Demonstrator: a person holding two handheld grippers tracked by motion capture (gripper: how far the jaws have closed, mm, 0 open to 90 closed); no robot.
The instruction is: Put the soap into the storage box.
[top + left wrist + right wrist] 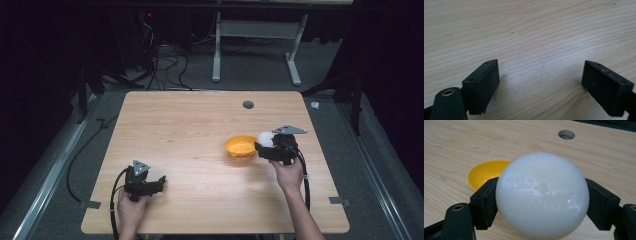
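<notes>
A white ball (542, 196) was held between the two black jaws of the right gripper (266, 145), each jaw pressed against one side of it, as was seen closely in the right gripper view. In the high view the ball (265, 138) was found at the right half of the wooden table (200, 125), just beside the right edge of a yellow bowl (240, 146) that stood upright on the tabletop; whether ball and bowl touched could not be told. The right hand (288, 175) was wrapped around the gripper's body from behind, the forearm brought in from the bottom edge and angled up and slightly leftward, with the grey three-cornered plate uppermost. In the right gripper view the bowl (486, 173) was seen behind and to the left of the ball, and a round hole (566, 134) in the tabletop lay farther off. The left gripper (159, 182) was held low near the front left part of the table, well apart from bowl and ball, gripped by the left hand (131, 207) with its jaws pointed to the right. In the left gripper view its jaws were spread wide, with bare wood grain (536, 45) between them and nothing held.
</notes>
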